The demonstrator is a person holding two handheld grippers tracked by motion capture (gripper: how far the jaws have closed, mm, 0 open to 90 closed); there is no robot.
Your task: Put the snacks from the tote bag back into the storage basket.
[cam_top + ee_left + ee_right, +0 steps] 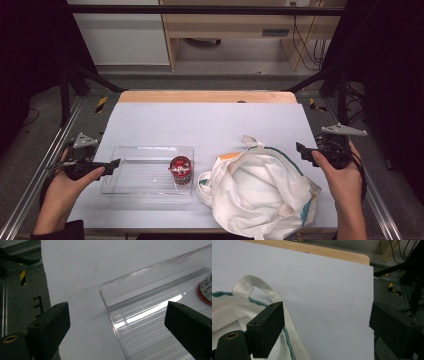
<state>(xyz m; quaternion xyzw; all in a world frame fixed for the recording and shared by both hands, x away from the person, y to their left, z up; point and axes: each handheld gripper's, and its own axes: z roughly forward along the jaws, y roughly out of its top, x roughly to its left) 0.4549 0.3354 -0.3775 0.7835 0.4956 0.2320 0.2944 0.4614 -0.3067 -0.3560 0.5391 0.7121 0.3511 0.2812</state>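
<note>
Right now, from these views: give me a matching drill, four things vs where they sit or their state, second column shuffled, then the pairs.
Column one:
1. red-lidded jar
2. clear tray
3. white cloth bag
4. left tool

Column two:
A. slumped on the table's right half, teal trim along its edge
B. open, at the tray's left edge, holding nothing
C. standing inside the tray, at its right end
D. flat on the white tabletop, left of the bag

Pairs: 1-C, 2-D, 3-A, 4-B

The high view looks forward and down over the whole tabletop (210, 125). Both gripper views sit close: left shares the tray (150, 322) at eight o'clock, right the bag (227, 315) at four.
</note>
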